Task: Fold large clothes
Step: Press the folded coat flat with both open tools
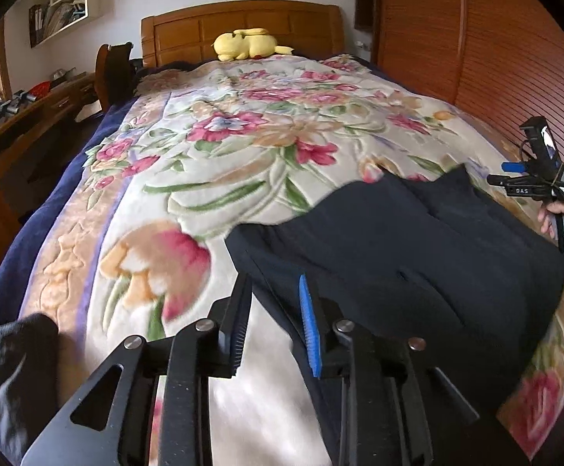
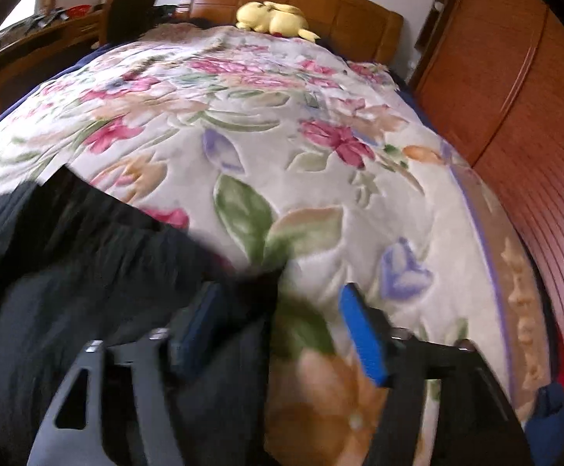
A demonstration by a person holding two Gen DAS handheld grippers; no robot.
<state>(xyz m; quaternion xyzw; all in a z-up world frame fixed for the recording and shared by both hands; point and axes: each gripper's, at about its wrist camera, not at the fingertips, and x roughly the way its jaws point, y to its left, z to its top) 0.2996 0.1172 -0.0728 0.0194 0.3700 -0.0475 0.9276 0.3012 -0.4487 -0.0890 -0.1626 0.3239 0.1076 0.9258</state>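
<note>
Your left claw is slightly spread over the dark garment's edge near the bed's foot; your right claw gapes wide, pinching nothing.

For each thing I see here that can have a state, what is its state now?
dark garment: folded, flat on the blanket
floral blanket: spread over the bed
yellow plush toy: lying by the headboard
left gripper: open, at the garment's edge
right gripper: open, garment corner between the jaws

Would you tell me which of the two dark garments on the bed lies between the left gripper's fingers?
The large black garment spread on the floral blanket; its near edge runs between the left gripper. The other dark garment lies bunched apart.
</note>
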